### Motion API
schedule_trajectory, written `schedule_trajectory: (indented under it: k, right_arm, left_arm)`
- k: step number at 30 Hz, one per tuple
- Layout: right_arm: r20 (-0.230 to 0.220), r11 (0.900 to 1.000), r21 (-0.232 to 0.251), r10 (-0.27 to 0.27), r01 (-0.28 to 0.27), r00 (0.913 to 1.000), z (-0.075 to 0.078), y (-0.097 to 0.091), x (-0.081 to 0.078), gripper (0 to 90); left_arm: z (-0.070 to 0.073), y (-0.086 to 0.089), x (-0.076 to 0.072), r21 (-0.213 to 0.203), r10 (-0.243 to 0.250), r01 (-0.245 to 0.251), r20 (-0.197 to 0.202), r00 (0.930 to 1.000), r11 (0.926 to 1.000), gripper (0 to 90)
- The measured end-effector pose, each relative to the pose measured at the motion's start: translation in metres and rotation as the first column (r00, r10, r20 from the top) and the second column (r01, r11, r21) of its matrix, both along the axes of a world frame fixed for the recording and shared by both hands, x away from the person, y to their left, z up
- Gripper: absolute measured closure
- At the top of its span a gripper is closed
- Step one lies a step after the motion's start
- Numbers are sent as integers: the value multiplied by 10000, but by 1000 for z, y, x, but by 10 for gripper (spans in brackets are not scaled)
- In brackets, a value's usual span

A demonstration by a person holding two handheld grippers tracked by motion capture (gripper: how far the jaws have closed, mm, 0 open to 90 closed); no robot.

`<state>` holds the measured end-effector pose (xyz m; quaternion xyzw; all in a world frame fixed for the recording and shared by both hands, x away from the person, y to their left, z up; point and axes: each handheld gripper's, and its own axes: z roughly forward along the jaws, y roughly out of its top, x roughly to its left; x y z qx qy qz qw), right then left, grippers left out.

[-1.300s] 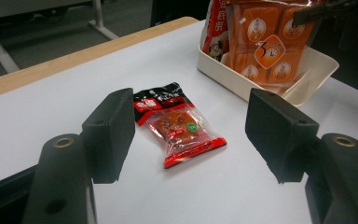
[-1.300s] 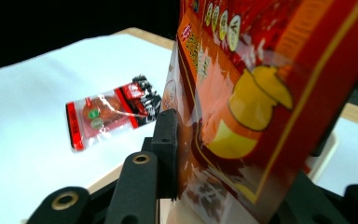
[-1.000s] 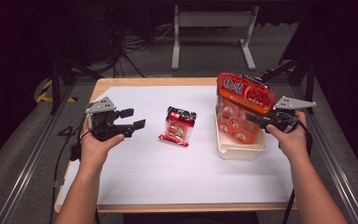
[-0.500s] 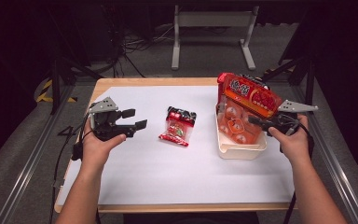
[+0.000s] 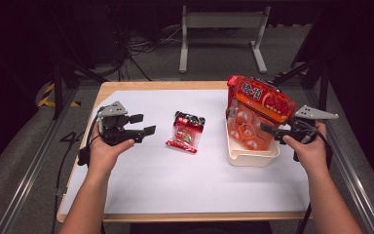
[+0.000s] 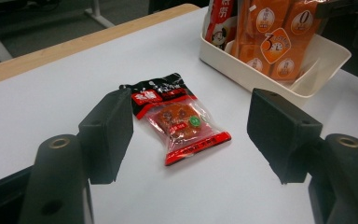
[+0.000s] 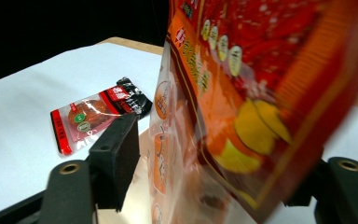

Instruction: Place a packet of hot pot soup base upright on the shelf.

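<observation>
- Right gripper (image 5: 275, 132), jaws just opened, has let the big orange snack bag (image 5: 258, 112) go; it stands in the white bin (image 5: 251, 158) at right.
- Left gripper (image 5: 143, 125) hovers open, empty.
- Small red packet (image 5: 186, 132) lies mid-table, likely next to be binned.

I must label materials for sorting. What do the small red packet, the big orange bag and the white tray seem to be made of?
Small red packet: glossy plastic film, partly clear. Big orange bag: shiny printed plastic film with clear panels. White tray: probably matte rigid plastic, with smooth moulded walls.
</observation>
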<state>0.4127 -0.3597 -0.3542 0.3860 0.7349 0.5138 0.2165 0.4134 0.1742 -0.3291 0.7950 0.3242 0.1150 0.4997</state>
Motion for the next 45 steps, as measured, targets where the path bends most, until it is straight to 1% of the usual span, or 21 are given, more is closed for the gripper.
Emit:
schedule_trajectory:
  k: [1, 4, 5, 7, 8, 9, 11, 15, 16, 18, 20, 23, 24, 27, 28, 33, 36, 37, 40, 42, 45]
  right_arm:
    - [62, 9999, -56, -138, 138, 9999, 1, -4, -3, 309]
    - [157, 9995, -149, -288, 290, 9995, 2, -8, -7, 297]
    - [212, 9992, -201, -350, 354, 9992, 3, -9, -10, 292]
    - [350, 9989, -240, -404, 413, 9986, 5, -12, -14, 289]
    - [398, 9990, -126, -429, 434, 9983, 6, -16, -20, 288]
    - [405, 9989, -103, -450, 455, 9982, 7, -17, -22, 288]
    - [405, 9987, -220, -451, 460, 9982, 8, -20, -27, 288]
    - [537, 9980, -457, -403, 428, 9977, 12, -22, -35, 288]
    - [576, 9976, -547, -386, 417, 9976, 13, -22, -38, 288]
    - [639, 9963, -781, -310, 359, 9975, 15, -21, -44, 290]
    - [642, 9953, -932, -196, 256, 9977, 17, -20, -48, 299]
    - [785, 9894, -1448, -25, 139, 9969, 17, -17, -58, 313]
    - [785, 9894, -1448, -25, 139, 9969, 17, -17, -58, 313]
    - [840, 9907, -1361, 160, -45, 9963, 16, -15, -67, 319]
    - [861, 9908, -1344, 264, -146, 9959, 14, -13, -71, 316]
    - [955, 9907, -1264, 617, -494, 9935, 11, -7, -80, 285]
    - [1047, 9886, -1406, 694, -543, 9921, 11, -4, -83, 263]
    - [1061, 9883, -1418, 725, -571, 9917, 11, -3, -84, 254]
    - [967, 9870, -1463, 807, -661, 9920, 10, 0, -86, 238]
    - [923, 9854, -1557, 845, -695, 9921, 8, 1, -88, 231]
    - [888, 9820, -1721, 941, -778, 9916, 5, 4, -90, 227]
  left_arm:
    - [-2, -1, 0, 207, 31, -34, 174, 9998, 9998, 349]
    - [-3, -2, 0, 255, 76, -85, 327, 9994, 9996, 371]
    - [-4, -2, 0, 170, 93, -99, 325, 9994, 9998, 382]
    - [-7, -3, 3, 223, 143, -149, 251, 9996, 9996, 392]
    - [-9, -3, 3, 123, 160, -162, 173, 9997, 9998, 393]
    - [-10, -3, 5, 189, 159, -163, 198, 9997, 9997, 392]
    - [-12, -4, 6, 186, 205, -206, 41, 9998, 9996, 393]
    - [-15, -3, 8, 206, 261, -261, 6, 9997, 9994, 393]
    - [-16, -3, 9, 138, 257, -256, -82, 9996, 9996, 393]
    - [-19, -2, 9, -24, 275, -276, -171, 9995, 9996, 395]
    - [-20, -1, 10, 26, 220, -219, -222, 9995, 9998, 397]
    - [-19, -1, 10, 65, 251, -250, -144, 9996, 9997, 398]
    - [-19, -1, 10, 65, 251, -250, -144, 9996, 9997, 401]
    - [-20, -1, 10, 49, 234, -233, -104, 9997, 9997, 406]
    - [-20, -2, 10, 14, 260, -260, -175, 9995, 9997, 406]
    - [-22, -4, 13, 215, 348, -344, -228, 9991, 9992, 403]
    - [-23, -7, 14, 323, 350, -340, -303, 9989, 9989, 400]
    - [-25, -8, 14, 299, 421, -413, -266, 9988, 9987, 399]
    - [-27, -9, 15, 167, 554, -547, -444, 9975, 9984, 373]
    - [-31, -9, 14, -280, 653, -659, -215, 9976, 9974, 370]
    - [-33, -11, 17, -356, 710, -719, -251, 9972, 9968, 336]
